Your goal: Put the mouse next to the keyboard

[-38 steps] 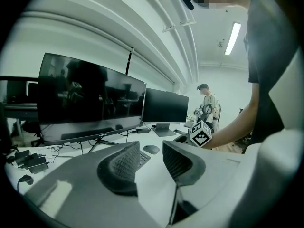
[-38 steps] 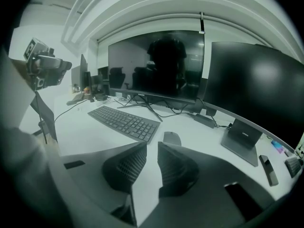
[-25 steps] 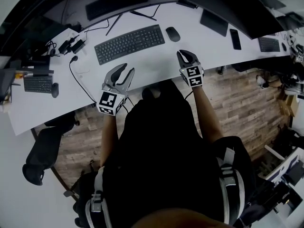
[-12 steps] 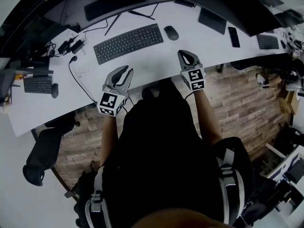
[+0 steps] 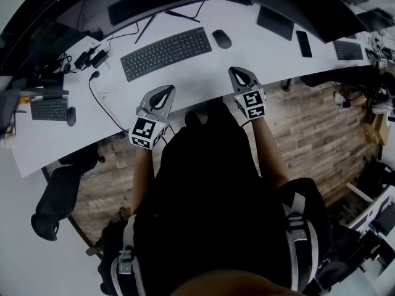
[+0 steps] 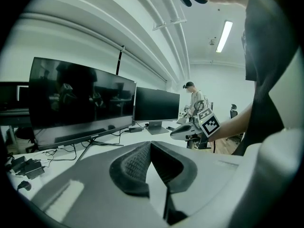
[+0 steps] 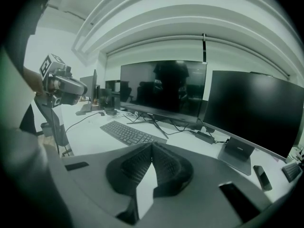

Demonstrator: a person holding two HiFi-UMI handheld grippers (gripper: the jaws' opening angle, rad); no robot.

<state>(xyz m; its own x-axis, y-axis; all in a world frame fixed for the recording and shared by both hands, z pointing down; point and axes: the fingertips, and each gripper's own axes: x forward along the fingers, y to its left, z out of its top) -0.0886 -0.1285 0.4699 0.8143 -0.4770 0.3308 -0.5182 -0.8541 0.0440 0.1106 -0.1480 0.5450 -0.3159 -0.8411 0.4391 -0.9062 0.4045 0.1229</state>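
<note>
Left gripper [image 6: 150,148] has its fingers pressed together with nothing between them; they have just been closing. Right gripper [image 7: 152,148] is the same, together and empty. Both hover over the near edge of the desk [image 5: 197,85]. The mouse [image 5: 222,39] lies just beside the right end of the keyboard [image 5: 166,53], well apart from both grippers, so the job looks done.

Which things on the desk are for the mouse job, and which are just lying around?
For the job:
- mouse, beside the keyboard's right end
- keyboard
- left gripper and right gripper, both shut, holding nothing

Just lying about:
- phone
- second keyboard at the back
- small keyboard on the left
- loose cable
</note>
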